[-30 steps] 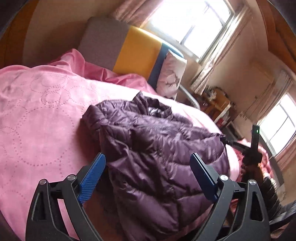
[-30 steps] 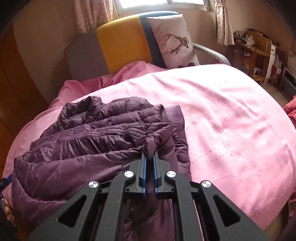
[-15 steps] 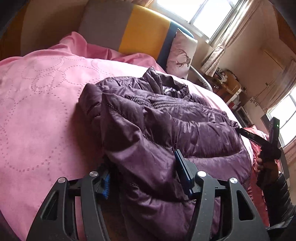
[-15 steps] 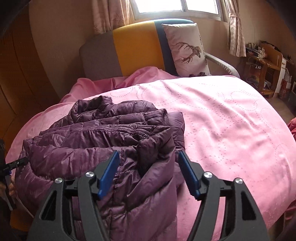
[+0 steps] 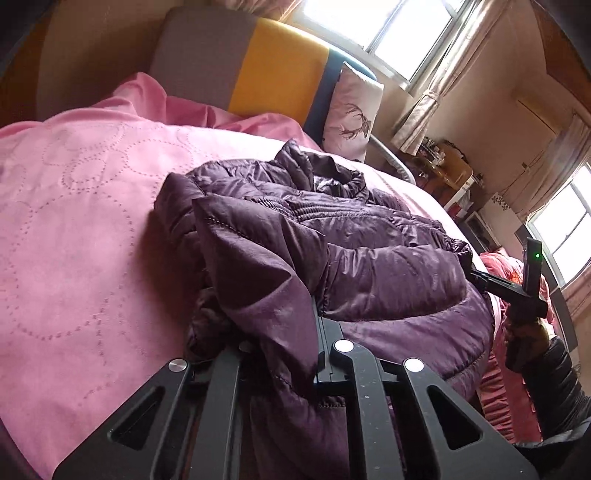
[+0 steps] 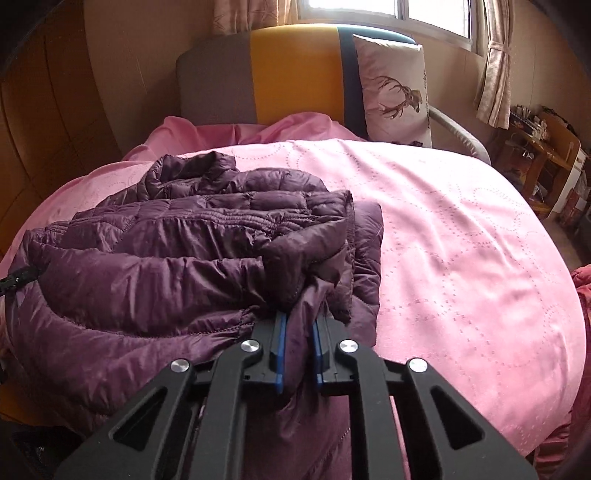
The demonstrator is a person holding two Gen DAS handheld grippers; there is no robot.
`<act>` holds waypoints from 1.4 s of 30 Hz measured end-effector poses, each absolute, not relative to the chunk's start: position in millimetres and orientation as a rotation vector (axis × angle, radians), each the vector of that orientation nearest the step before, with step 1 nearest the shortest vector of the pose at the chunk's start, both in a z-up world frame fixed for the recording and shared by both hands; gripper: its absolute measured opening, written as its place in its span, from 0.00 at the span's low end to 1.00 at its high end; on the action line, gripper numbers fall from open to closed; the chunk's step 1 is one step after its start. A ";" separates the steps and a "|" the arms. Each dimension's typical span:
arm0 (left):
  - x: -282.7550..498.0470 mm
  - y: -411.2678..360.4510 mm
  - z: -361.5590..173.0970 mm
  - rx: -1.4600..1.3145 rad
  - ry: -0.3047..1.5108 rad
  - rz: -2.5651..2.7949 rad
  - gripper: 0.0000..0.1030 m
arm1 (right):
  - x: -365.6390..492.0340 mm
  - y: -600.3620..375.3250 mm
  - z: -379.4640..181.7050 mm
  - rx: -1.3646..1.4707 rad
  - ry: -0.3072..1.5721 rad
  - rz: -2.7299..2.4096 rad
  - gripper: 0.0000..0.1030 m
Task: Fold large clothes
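Now — jacket (image 6: 177, 258) hem pinched | right fingers (image 6: 279, 354) clamped | left gripper (image 5: 295, 332) apparently likewise

Daylight poured in through the window (image 6: 391, 14) behind the sofa, blown out to plain white at the top of both frames, and a second window (image 5: 565, 229) glared at the right edge of the left wrist view. The pink bedspread (image 6: 461, 229) was evenly and softly lit, with a dim shadow under the purple jacket (image 5: 369, 258) at its left side. The jacket's shiny fabric carried pale highlights. Both views bowed strongly, with black corners, and the far shelves at the right looked soft and hazy.
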State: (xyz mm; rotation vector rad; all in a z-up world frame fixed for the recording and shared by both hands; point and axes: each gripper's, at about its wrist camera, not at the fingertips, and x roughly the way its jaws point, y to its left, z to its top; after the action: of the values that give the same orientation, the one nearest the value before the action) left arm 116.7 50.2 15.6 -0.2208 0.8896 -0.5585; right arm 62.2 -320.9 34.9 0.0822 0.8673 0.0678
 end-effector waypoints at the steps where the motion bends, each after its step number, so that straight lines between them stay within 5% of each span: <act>1: 112.4 52.0 18.6 -0.225 0.880 -0.560 0.07 | 57.9 -320.1 44.3 0.079 0.851 0.070 0.09; 11: 88.2 63.0 70.3 -0.216 0.755 -0.583 0.05 | 59.5 -316.0 118.1 0.126 0.704 0.118 0.07; 20: 174.1 62.0 72.0 -0.217 0.748 -0.522 0.04 | 148.2 -327.9 110.3 0.219 0.704 0.039 0.07; 32: 279.2 36.1 21.9 -0.129 0.853 -0.391 0.03 | 249.8 -342.8 19.5 0.269 0.877 -0.092 0.08; 42: 294.2 22.6 -34.9 -0.080 0.979 -0.341 0.04 | 273.3 -342.5 -37.4 0.234 0.989 -0.132 0.16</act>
State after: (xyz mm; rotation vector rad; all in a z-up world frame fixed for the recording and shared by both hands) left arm 294.2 22.6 -34.9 -0.0798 0.9793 -0.3408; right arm 273.3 -342.5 -37.4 0.2338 0.9891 -0.1316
